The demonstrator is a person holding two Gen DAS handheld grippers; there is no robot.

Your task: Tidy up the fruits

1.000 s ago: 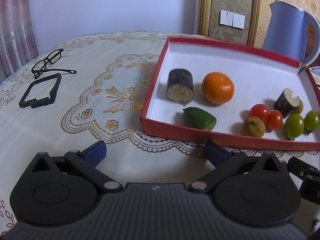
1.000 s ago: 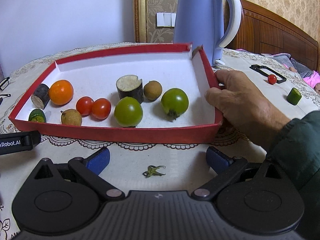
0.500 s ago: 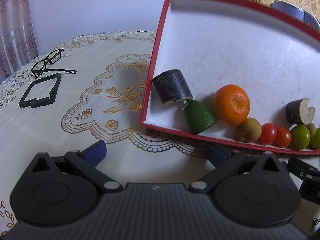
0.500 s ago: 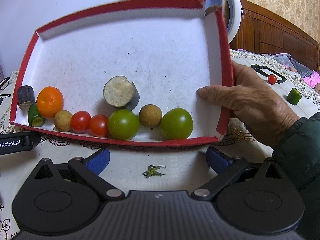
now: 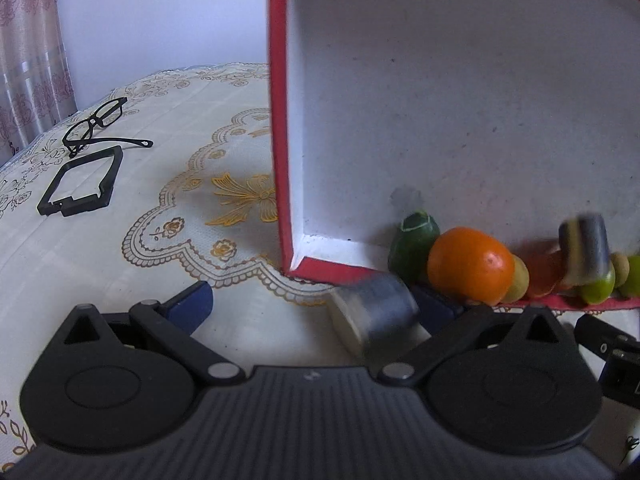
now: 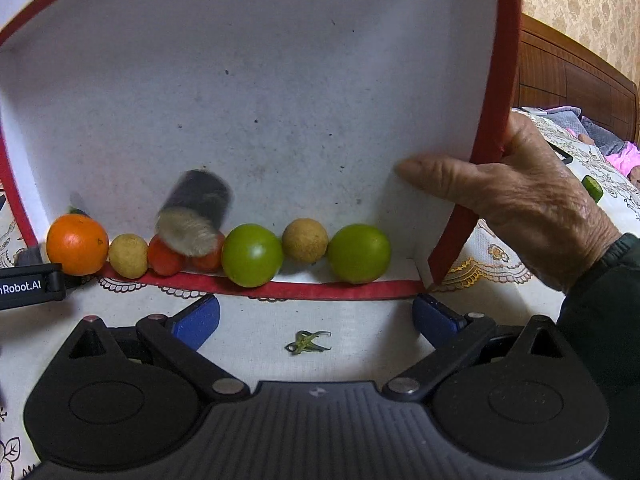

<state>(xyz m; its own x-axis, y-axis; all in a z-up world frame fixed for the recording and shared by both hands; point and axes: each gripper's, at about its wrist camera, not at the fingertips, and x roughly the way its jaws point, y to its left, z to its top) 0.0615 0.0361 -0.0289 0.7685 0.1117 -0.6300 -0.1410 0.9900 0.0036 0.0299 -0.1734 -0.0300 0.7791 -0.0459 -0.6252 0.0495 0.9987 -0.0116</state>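
A hand (image 6: 520, 208) tips the red tray (image 6: 492, 100) almost upright by its right wall. Along its low near rim (image 5: 320, 270) lie an orange (image 6: 77, 245), two brown longans (image 6: 305, 240), red tomatoes (image 6: 164, 260) and two green tomatoes (image 6: 252, 255). A dark cut cylinder (image 6: 196, 212) tumbles, blurred, above the red tomatoes. A green cucumber piece (image 5: 414, 240) leans beside the orange (image 5: 470, 266). Another dark cylinder (image 5: 374, 318), blurred, is outside the rim on the cloth, between my left gripper's (image 5: 316, 304) open fingers. My right gripper (image 6: 318, 316) is open and holds nothing.
Black glasses (image 5: 96, 124) and a black frame (image 5: 80, 186) lie on the lace cloth at the far left. A green stem (image 6: 306, 342) sits between the right fingers. A green fruit piece (image 6: 592, 188) lies behind the hand, with a wooden headboard (image 6: 560, 76) beyond.
The hand has raised the tray from flat to almost upright. All the fruit slid to the near rim, and one dark cylinder rolled out onto the cloth. Neither gripper has moved.
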